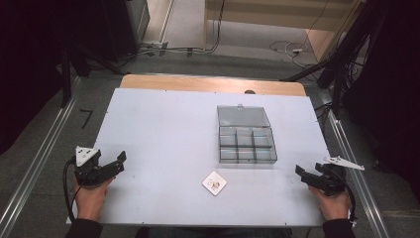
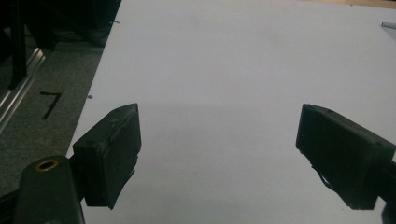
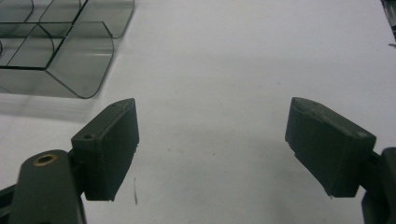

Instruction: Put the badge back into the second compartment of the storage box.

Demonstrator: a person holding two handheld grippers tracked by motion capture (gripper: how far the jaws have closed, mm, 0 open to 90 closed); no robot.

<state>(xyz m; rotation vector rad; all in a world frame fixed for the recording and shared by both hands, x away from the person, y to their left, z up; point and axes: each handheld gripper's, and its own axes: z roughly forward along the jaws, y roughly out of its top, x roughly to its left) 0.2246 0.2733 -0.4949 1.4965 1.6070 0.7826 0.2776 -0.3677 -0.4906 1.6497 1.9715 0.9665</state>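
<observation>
I hold the left claw [image 1: 120,161] low at the near left, jaws spread wide and empty. My right claw [image 1: 300,173] sits at the near right, jaws likewise apart, gripping nothing.

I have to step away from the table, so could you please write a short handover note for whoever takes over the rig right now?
Left gripper: jaws wide apart, holding nothing, resting at the table's near left edge.
Right gripper: jaws wide apart, holding nothing, at the near right edge.
Clear compartment box: right of centre on the white table, lid open and lying flat behind it; its compartments look empty from the high view.
Small white packet: lies flat near the front edge, in front of the box, apart from it.
Done: the box is open.
Left: nothing has been picked up; the packet probably goes into the box.
</observation>
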